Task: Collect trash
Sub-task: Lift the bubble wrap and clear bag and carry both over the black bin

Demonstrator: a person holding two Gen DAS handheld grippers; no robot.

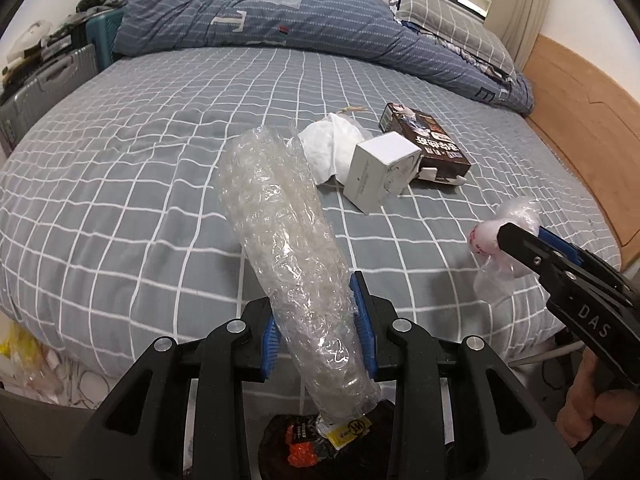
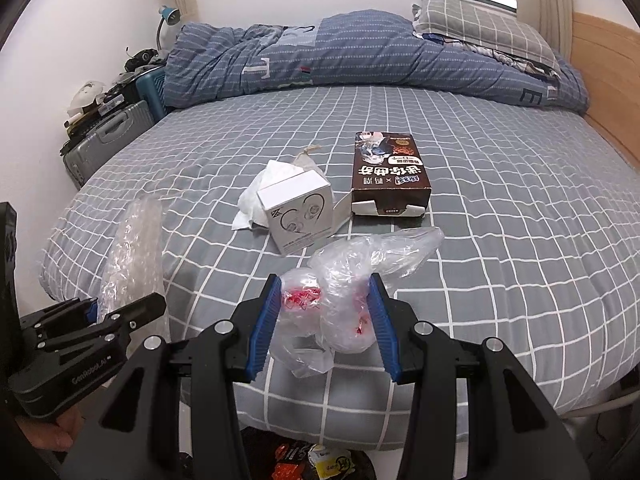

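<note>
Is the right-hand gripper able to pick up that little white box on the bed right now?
Probably not yet. The right gripper is already shut on a crumpled plastic bag, so its jaws are full. Nothing lies between it and the white box on the bed; it would need to drop the bag first.

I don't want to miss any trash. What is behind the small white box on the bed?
Behind the white box a crumpled white tissue pokes out, with a tan string further back. The tissue's covered part, and anything under it, stays hidden.
</note>
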